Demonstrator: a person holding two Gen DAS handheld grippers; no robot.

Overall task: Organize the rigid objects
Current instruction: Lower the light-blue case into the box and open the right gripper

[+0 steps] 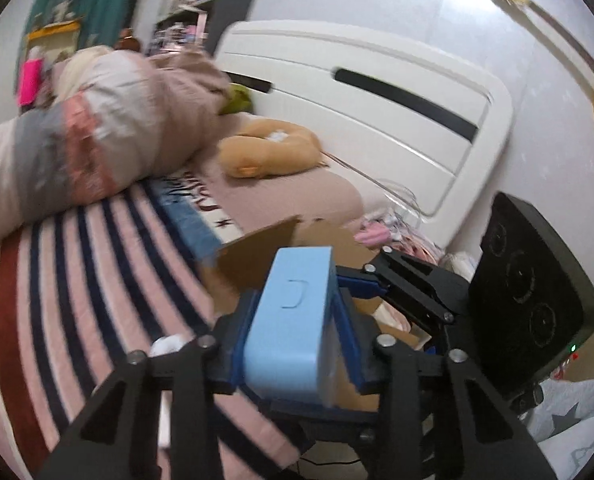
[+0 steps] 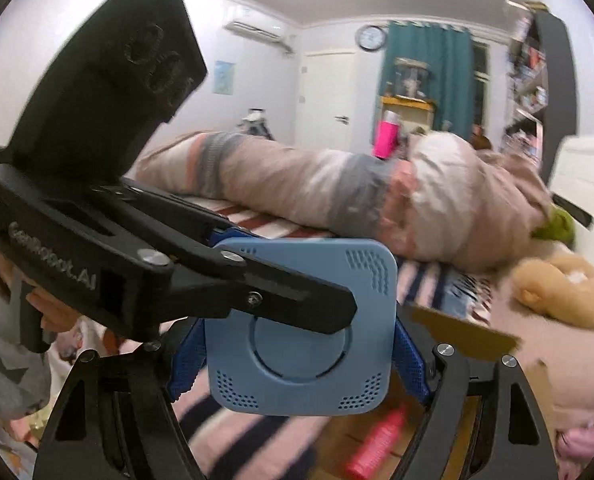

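A light blue square plastic box (image 1: pixel 293 320) with rounded corners and vent holes is held by both grippers at once. My left gripper (image 1: pixel 295 344) is shut on its narrow sides. In the right wrist view its flat face (image 2: pixel 301 360) shows, and my right gripper (image 2: pixel 301 364) is shut on its left and right edges. The left gripper's black body (image 2: pixel 145 256) crosses in front of the box there. An open cardboard box (image 1: pixel 273 256) lies just beyond on the bed; a pink bottle (image 2: pixel 375 446) lies in it.
A striped bedspread (image 1: pixel 89 280) covers the bed. A rolled quilt (image 1: pixel 85 140) lies along it, with a tan plush toy (image 1: pixel 269 152) near the white headboard (image 1: pixel 377 100). A pink tumbler (image 2: pixel 385 136) stands behind the quilt.
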